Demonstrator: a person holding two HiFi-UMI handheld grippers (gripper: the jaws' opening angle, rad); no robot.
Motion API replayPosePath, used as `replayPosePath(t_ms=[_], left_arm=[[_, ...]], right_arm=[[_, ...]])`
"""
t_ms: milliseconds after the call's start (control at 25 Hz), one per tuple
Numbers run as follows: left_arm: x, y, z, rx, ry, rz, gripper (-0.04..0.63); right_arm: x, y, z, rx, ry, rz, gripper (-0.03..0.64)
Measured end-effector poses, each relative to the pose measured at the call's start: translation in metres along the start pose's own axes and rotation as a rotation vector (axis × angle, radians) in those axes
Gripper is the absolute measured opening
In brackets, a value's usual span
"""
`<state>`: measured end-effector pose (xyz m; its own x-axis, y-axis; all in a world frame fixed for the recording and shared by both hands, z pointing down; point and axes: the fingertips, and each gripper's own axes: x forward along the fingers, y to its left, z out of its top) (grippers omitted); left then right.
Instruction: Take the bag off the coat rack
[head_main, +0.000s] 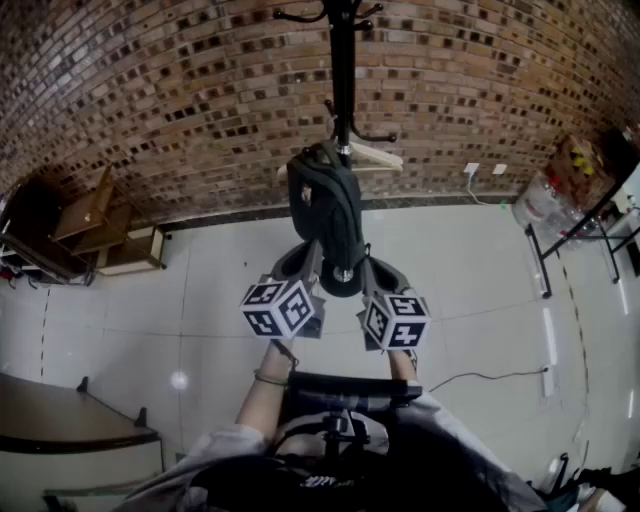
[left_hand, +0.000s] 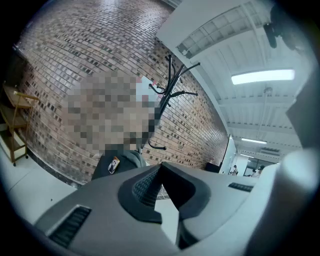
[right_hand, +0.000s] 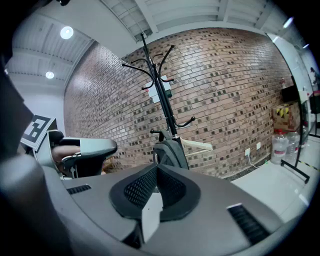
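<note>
One black coat rack (head_main: 342, 60) stands dead ahead of both grippers, its pole upright against the brick wall. From a low hook on it hangs the dark backpack (head_main: 325, 205), long axis vertical along the pole. In the head view its lower end sits between the two grippers' tips; whether either tip touches it cannot be told. A pale wooden hanger (head_main: 375, 155) hangs just behind the backpack's top, up and away from the tools.

The left gripper (head_main: 308, 268) has its jaws fully together with nothing between them. In its own view the backpack (left_hand: 125, 161) lies ahead and off to the left of the jaw line. The right gripper (head_main: 368, 272) is likewise closed and empty, with the backpack (right_hand: 171, 154) ahead and just right of its jaw line.

Neither gripper looks clearly nearer. The strap on the hook is above and beyond both, so I judge the next move calls for opened jaws and an upward reach.
</note>
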<state>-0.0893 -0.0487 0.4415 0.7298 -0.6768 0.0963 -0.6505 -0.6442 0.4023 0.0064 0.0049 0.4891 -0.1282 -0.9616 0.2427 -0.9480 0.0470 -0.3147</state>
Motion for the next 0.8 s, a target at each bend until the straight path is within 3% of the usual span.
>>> replayPosePath(t_ms=[240, 520, 800], left_arm=[[0.024, -0.007, 0.004, -0.032, -0.022, -0.021, 0.002], [0.068, 0.01, 0.004, -0.005, 0.009, -0.02, 0.008], [0.135, 0.03, 0.021, -0.039, 0.05, -0.04, 0.05]], right_arm=[[0.008, -0.026, -0.006, 0.034, 0.011, 0.008, 0.0], [0.041, -0.052, -0.005, 0.056, 0.009, 0.005, 0.0], [0.083, -0.09, 0.038, 0.045, 0.008, -0.03, 0.0]])
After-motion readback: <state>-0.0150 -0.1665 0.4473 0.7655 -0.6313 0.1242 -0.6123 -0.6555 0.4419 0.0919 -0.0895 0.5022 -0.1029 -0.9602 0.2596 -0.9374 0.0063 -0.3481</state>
